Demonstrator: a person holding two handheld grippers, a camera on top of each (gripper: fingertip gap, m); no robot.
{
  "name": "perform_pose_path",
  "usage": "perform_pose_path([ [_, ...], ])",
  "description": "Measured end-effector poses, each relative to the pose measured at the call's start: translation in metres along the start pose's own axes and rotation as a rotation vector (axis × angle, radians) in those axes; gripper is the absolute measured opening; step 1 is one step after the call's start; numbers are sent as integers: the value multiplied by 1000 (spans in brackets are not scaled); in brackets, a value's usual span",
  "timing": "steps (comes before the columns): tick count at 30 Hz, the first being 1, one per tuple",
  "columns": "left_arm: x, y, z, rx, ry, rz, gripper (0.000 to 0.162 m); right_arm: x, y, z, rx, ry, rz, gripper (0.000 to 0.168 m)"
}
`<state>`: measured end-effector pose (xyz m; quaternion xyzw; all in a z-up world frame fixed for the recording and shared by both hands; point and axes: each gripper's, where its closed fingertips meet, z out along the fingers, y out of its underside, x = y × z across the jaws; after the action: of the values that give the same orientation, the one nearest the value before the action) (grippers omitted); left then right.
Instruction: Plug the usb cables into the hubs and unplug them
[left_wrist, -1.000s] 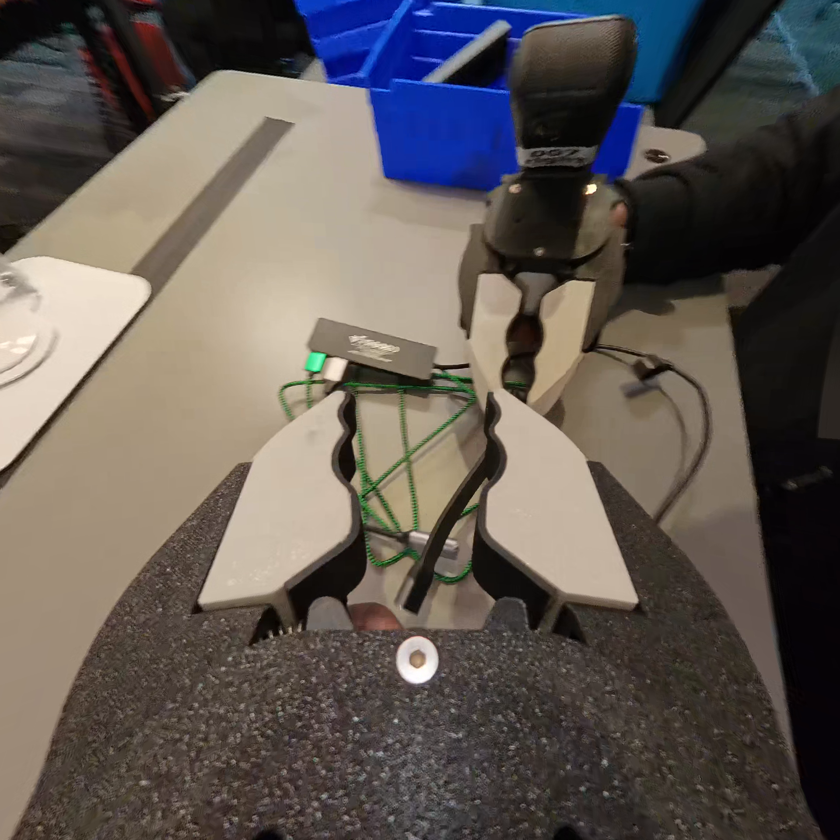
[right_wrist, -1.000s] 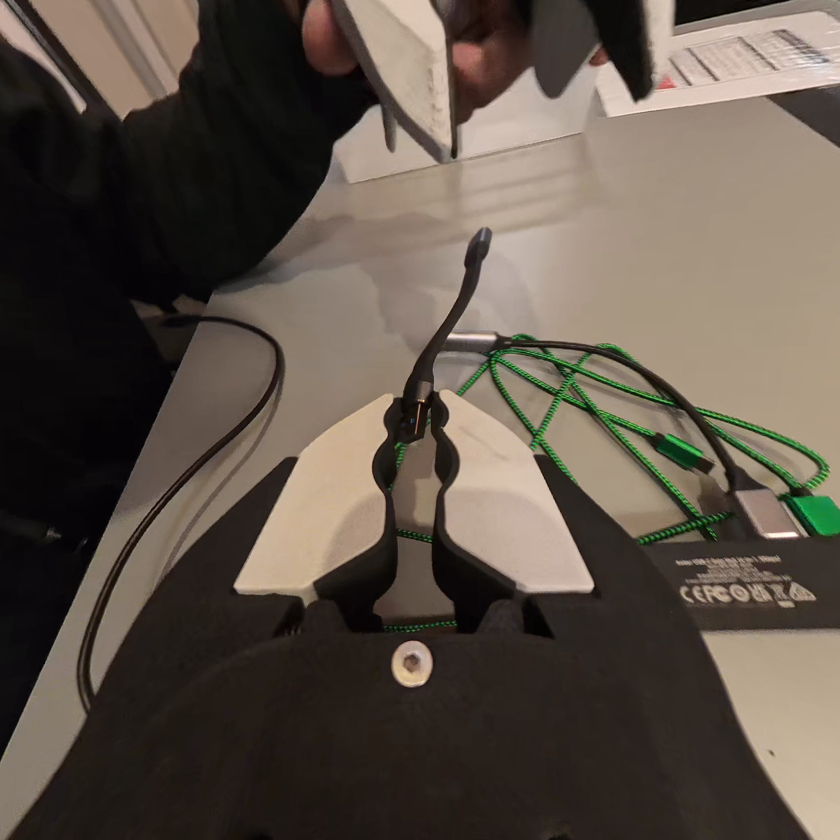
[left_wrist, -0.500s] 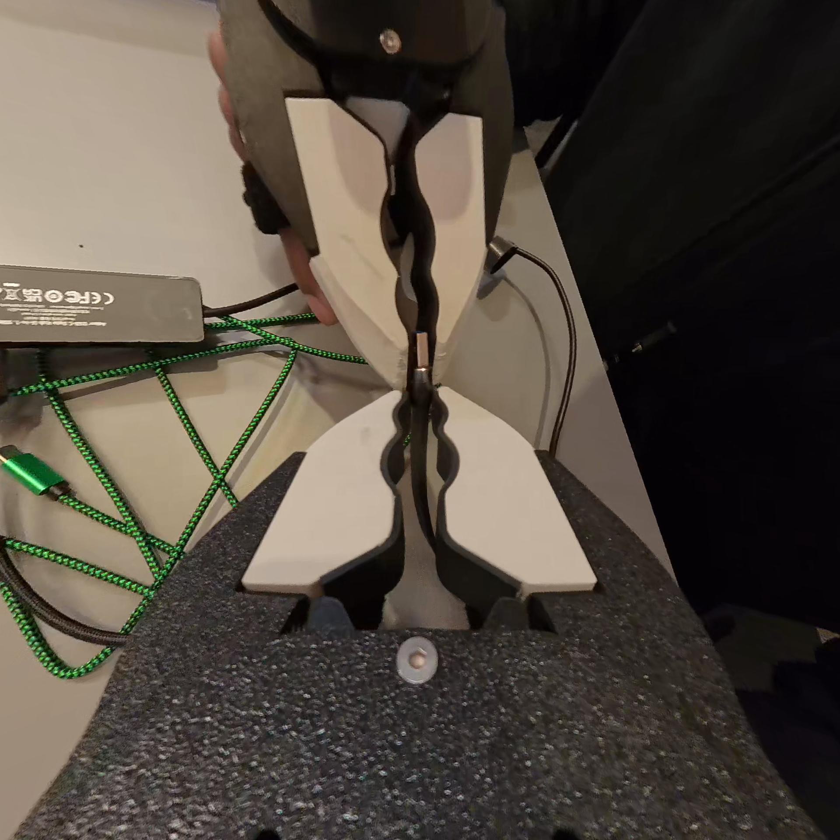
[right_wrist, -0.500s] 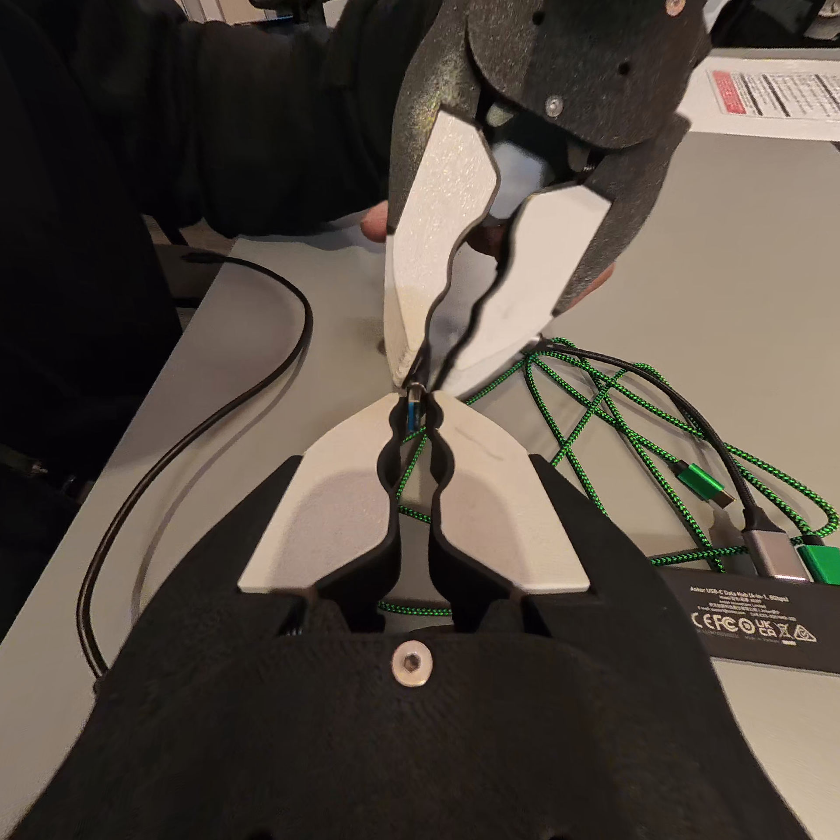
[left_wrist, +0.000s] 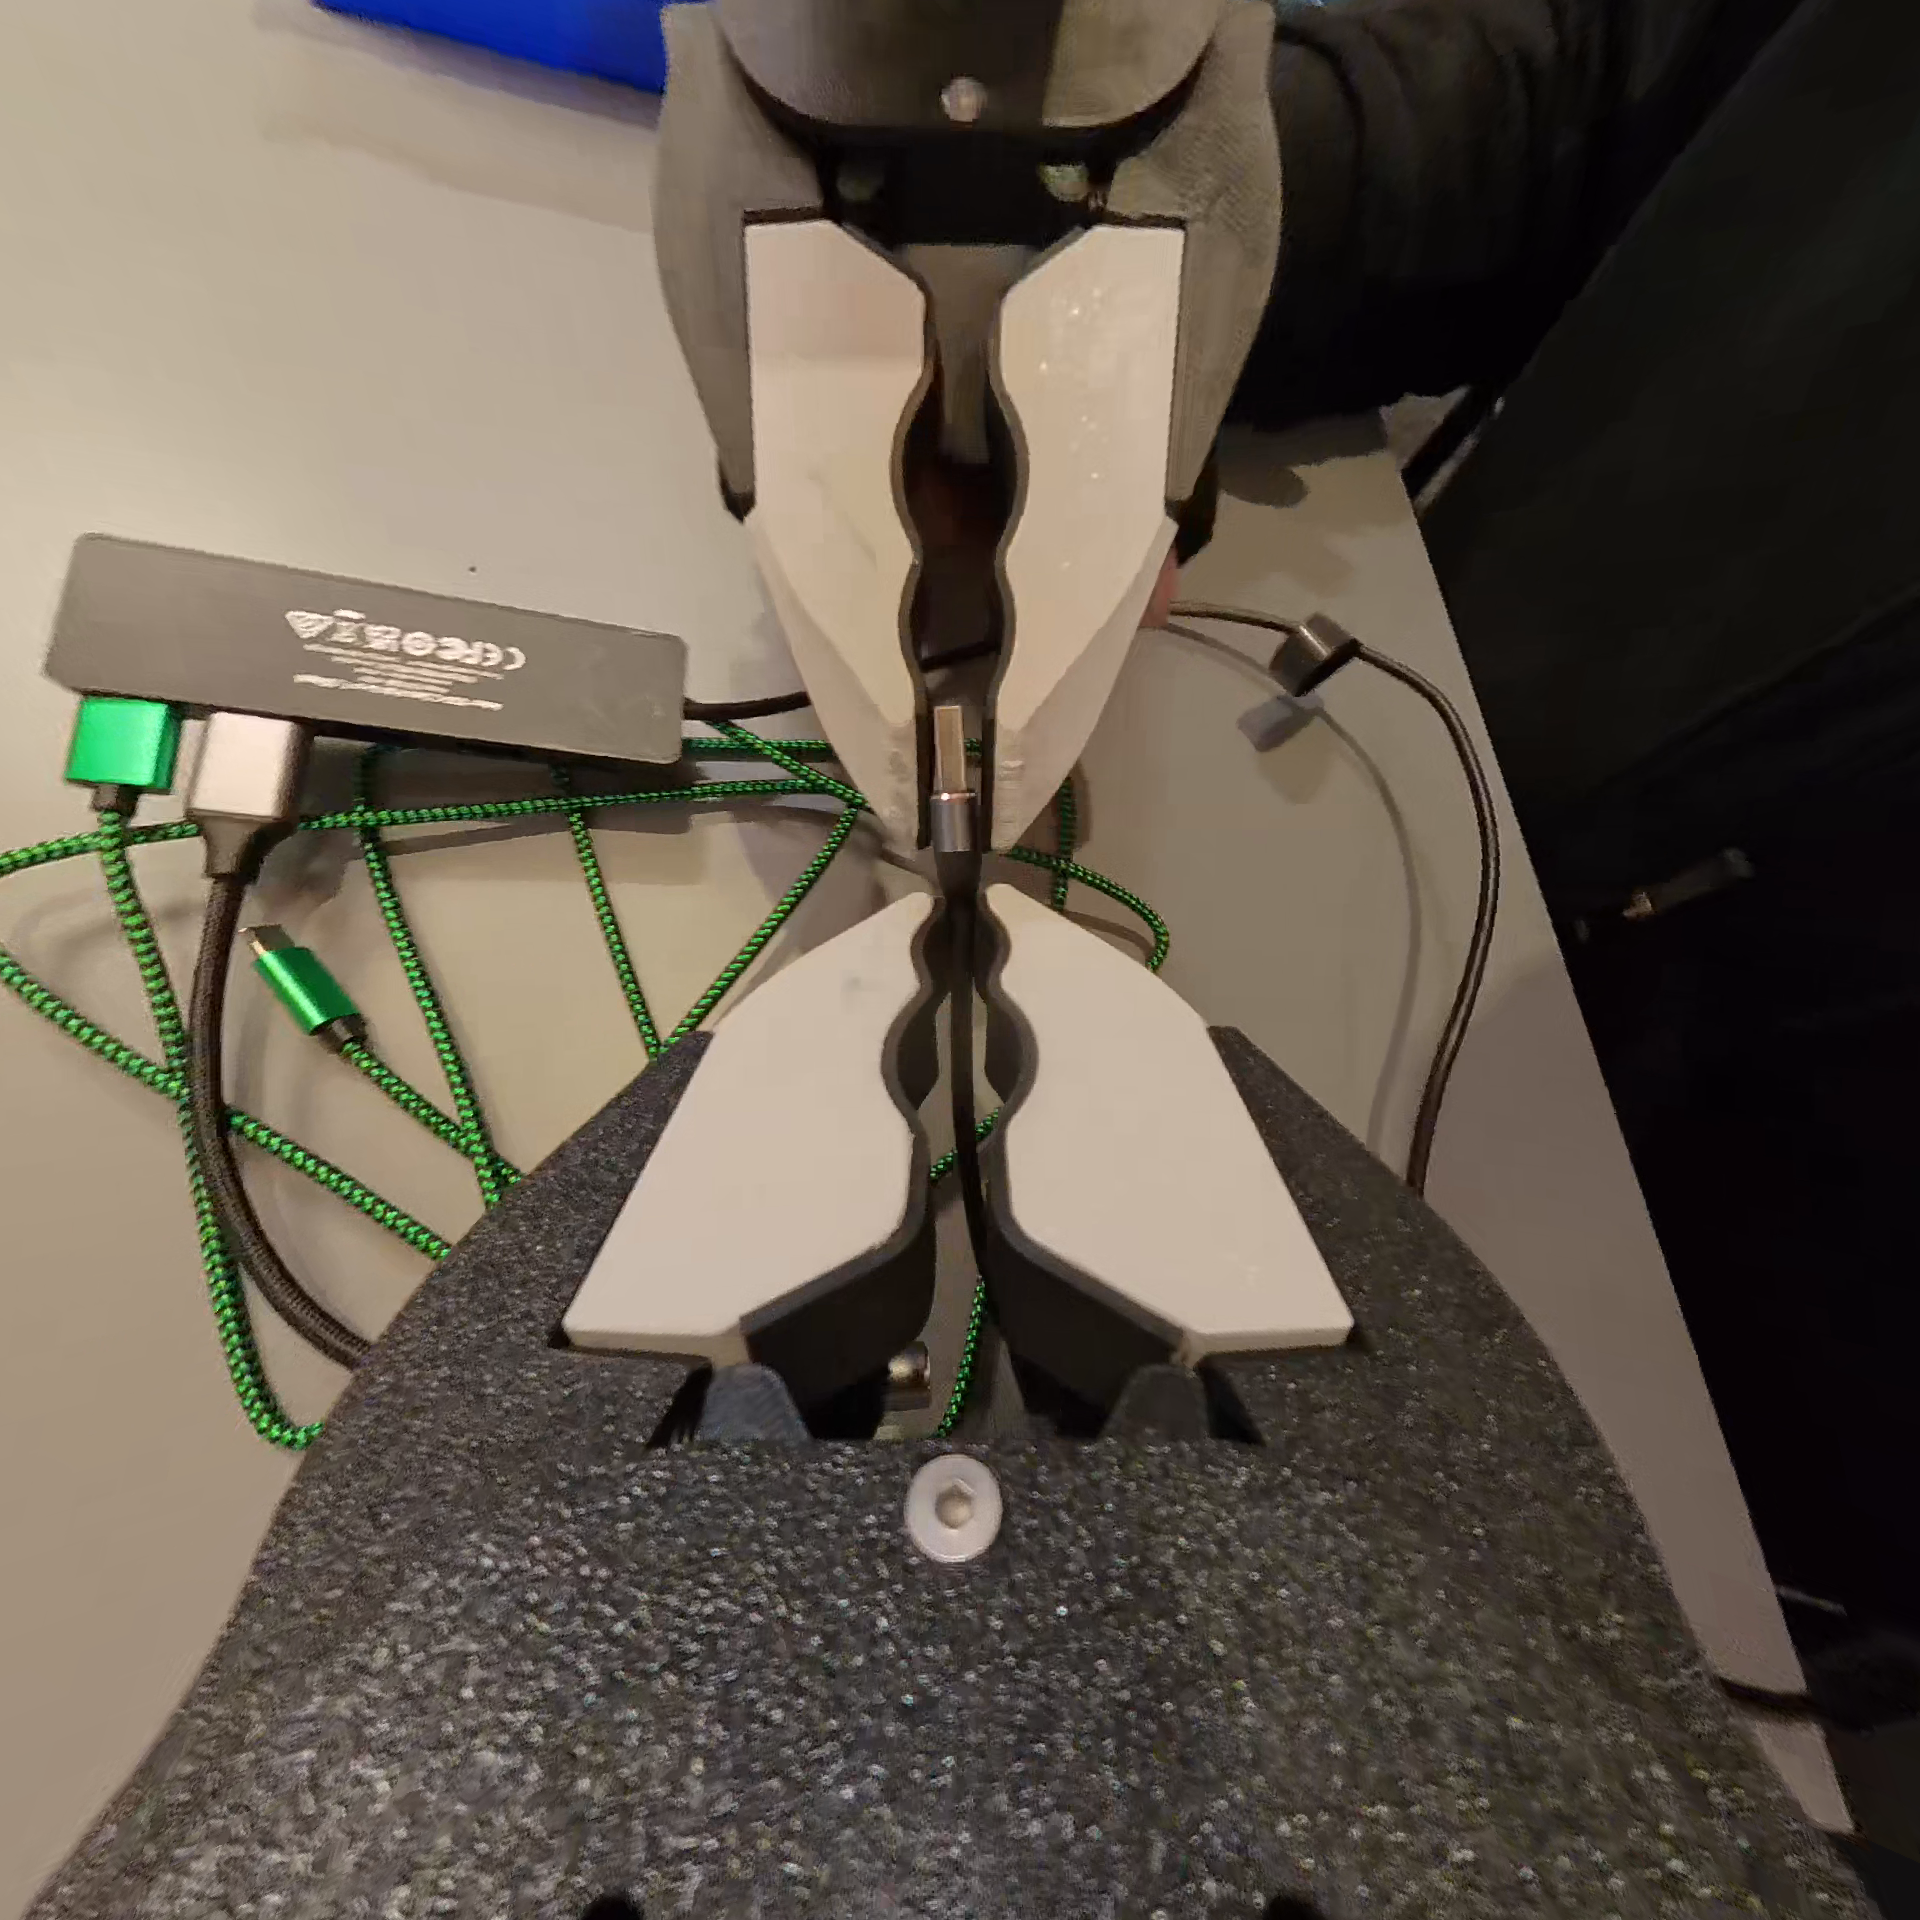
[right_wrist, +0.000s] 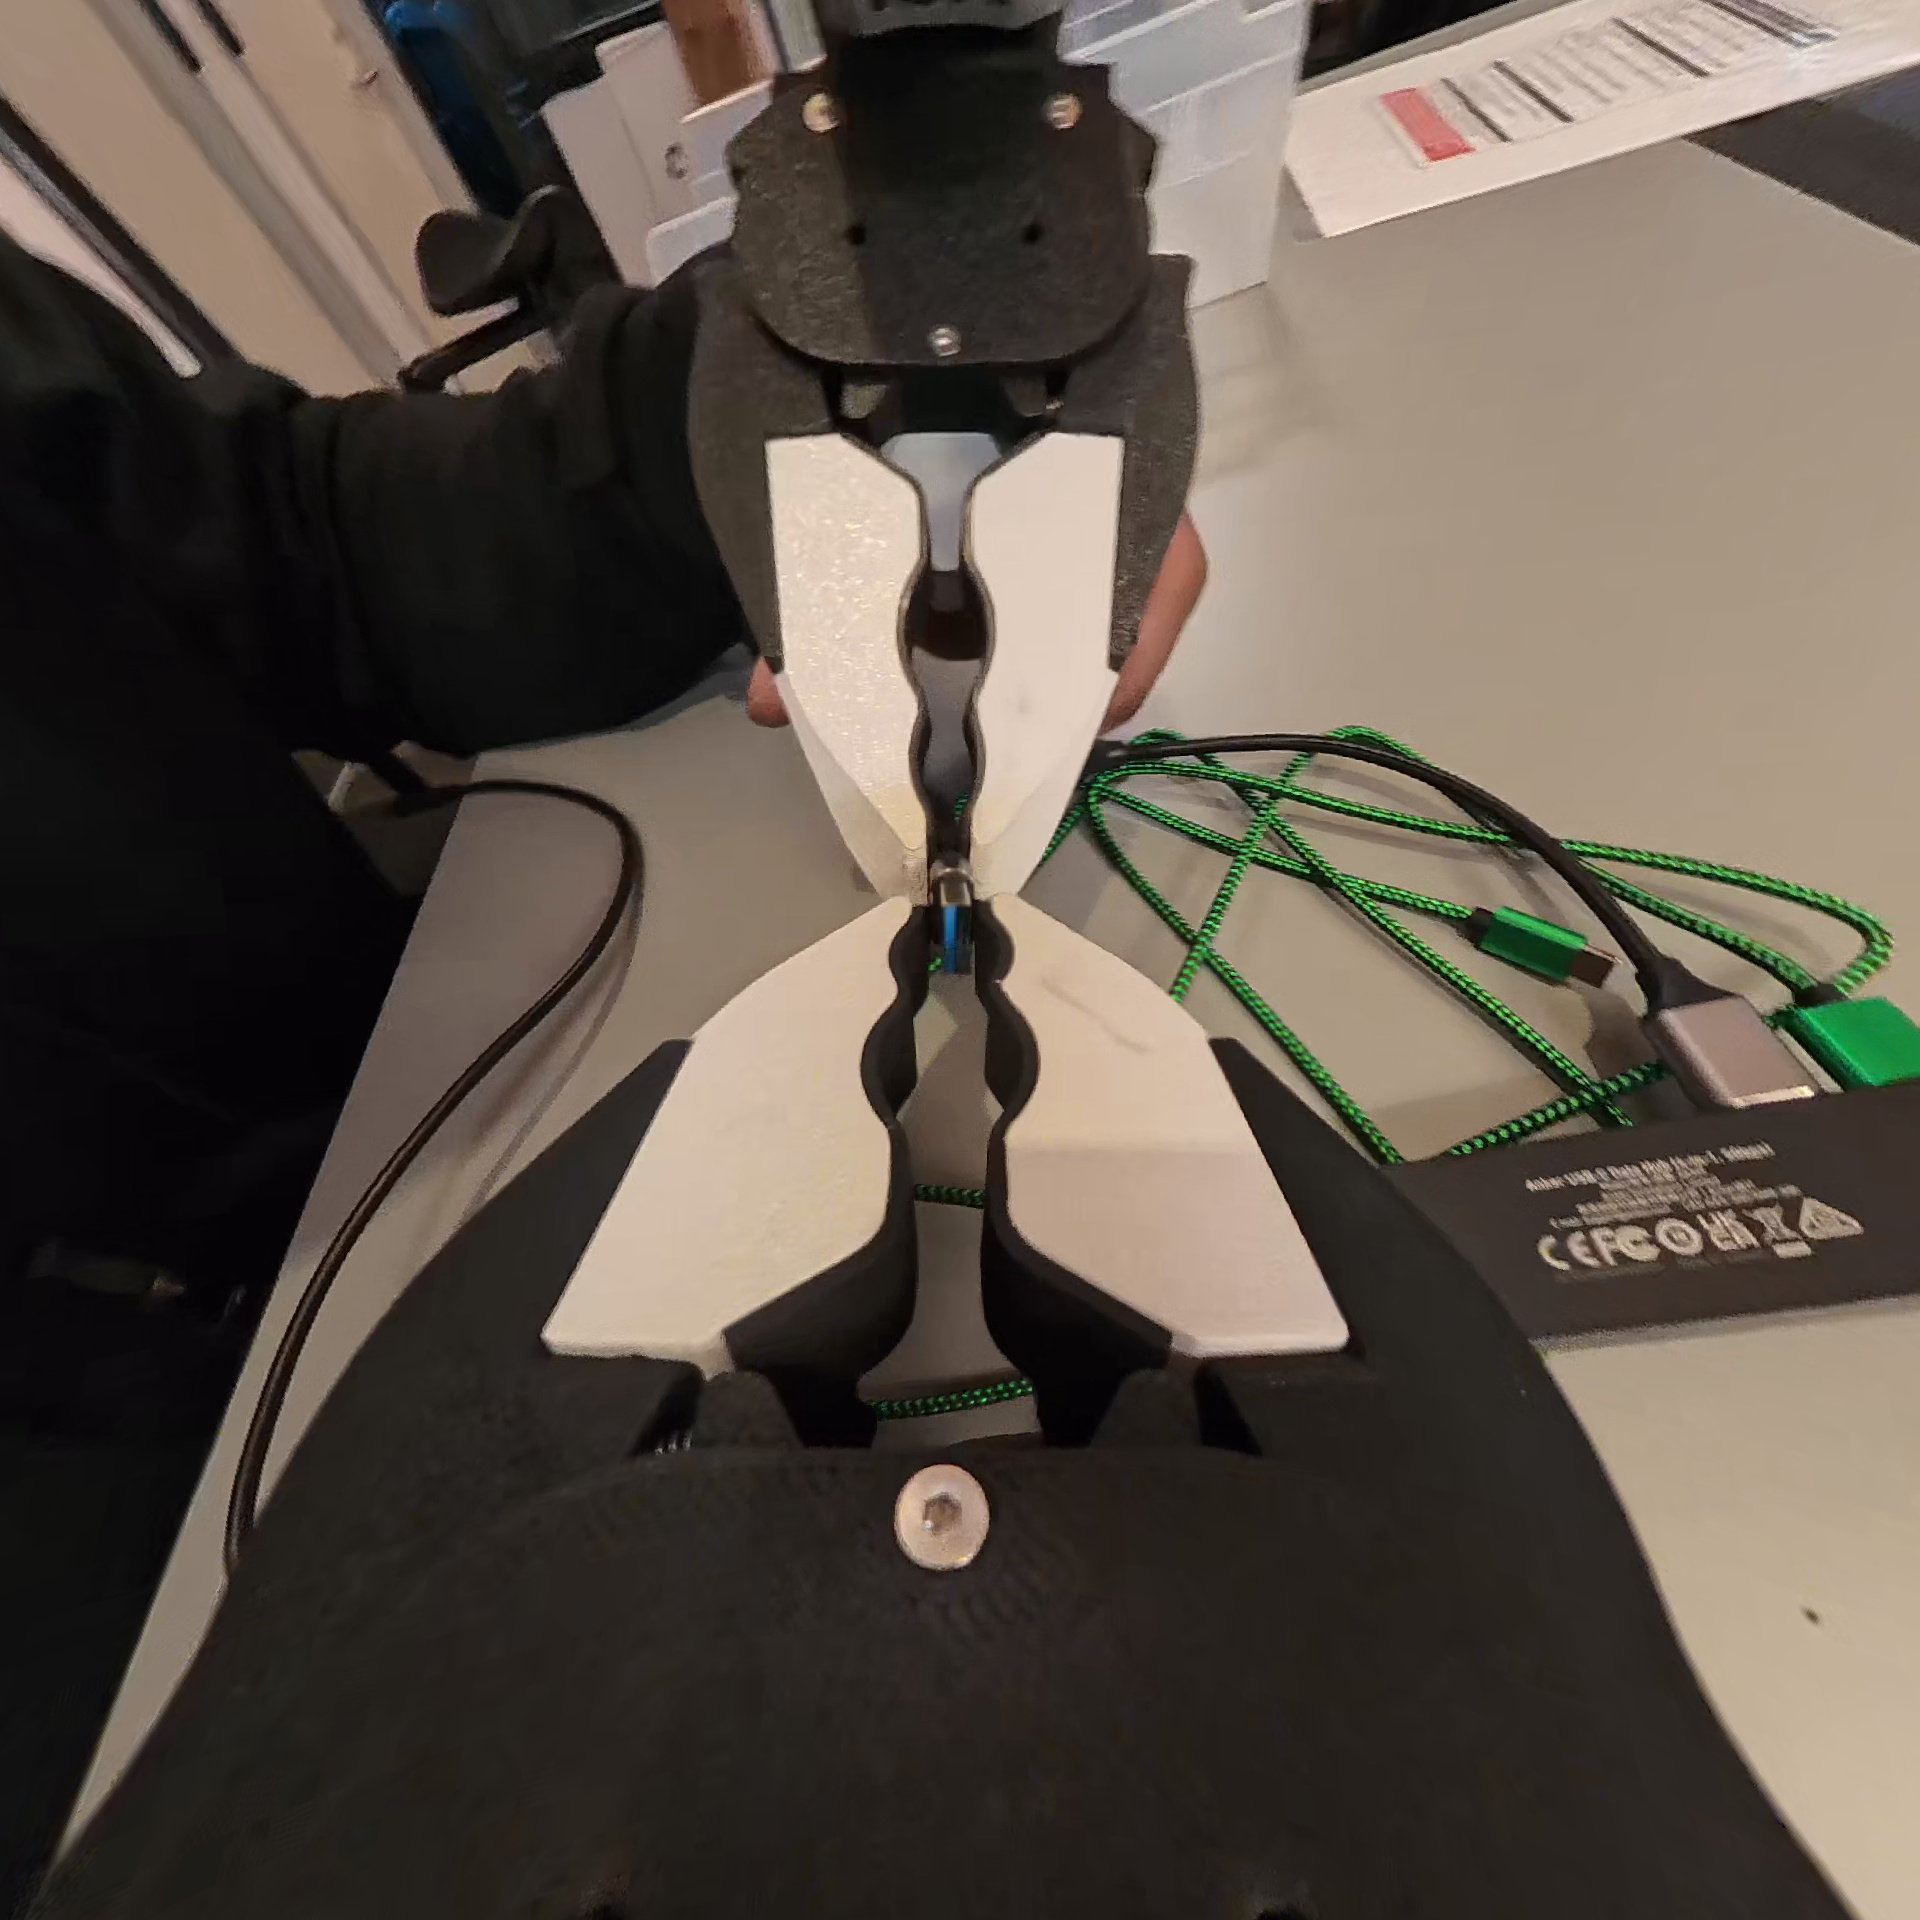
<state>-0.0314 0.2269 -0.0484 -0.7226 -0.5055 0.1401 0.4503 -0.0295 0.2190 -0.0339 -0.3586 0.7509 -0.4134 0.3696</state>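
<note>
My left gripper (left_wrist: 956, 896) is shut on a thin black cable (left_wrist: 966, 1122) just behind its USB plug (left_wrist: 951, 790). My right gripper (right_wrist: 951, 925) faces it tip to tip and is shut on the same plug (right_wrist: 951, 930), whose blue tongue shows. The right gripper (left_wrist: 951, 805) fills the top of the left wrist view, and the left gripper (right_wrist: 948, 862) fills the top of the right wrist view. The black hub (left_wrist: 364, 665) (right_wrist: 1714, 1226) lies flat on the grey table, with a green plug (left_wrist: 120, 743) and a grey plug (left_wrist: 244, 779) in it.
Green braided cable (left_wrist: 582, 883) (right_wrist: 1299, 831) lies tangled beside the hub, with a loose green plug (left_wrist: 301, 992) (right_wrist: 1532, 935). Another black cable (left_wrist: 1455, 883) with a grey plug (left_wrist: 1314, 649) runs by the table's right edge. A blue bin (left_wrist: 499, 31) stands behind. Dark sleeves hold both grippers. My left and right fingertips are right by each other. The black hub (left_wrist: 364, 665) is about equally far from each gripper, around 12 centimeters. It is also in sight in the right wrist view (right_wrist: 1705, 1191).
My left gripper was open over the green cable. It has swung round to face the right gripper and shut on the black cable behind the plug. The right gripper has kept hold of the plug.
</note>
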Motion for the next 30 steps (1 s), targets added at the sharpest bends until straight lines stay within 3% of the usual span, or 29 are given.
perform_pose_path([
  [5,-19,-9,-11,97,-45,-147,3,40,2,-25,-46,214,48,26],
  [10,-31,-7,-13,116,-63,-270,3,103,17,-74,3,438,364,40],
  [13,-35,-4,-9,106,-85,-277,3,118,37,-72,25,351,600,49],
  [15,-39,-2,-7,109,-93,-286,3,115,38,-61,52,242,686,44],
  [19,-44,4,-3,103,-102,-304,3,113,32,-44,49,155,732,37],
  [23,-45,6,-1,100,-98,-313,3,116,32,-29,9,140,759,15],
  [30,-50,14,0,95,-121,-332,3,115,25,-24,36,66,784,17],
])
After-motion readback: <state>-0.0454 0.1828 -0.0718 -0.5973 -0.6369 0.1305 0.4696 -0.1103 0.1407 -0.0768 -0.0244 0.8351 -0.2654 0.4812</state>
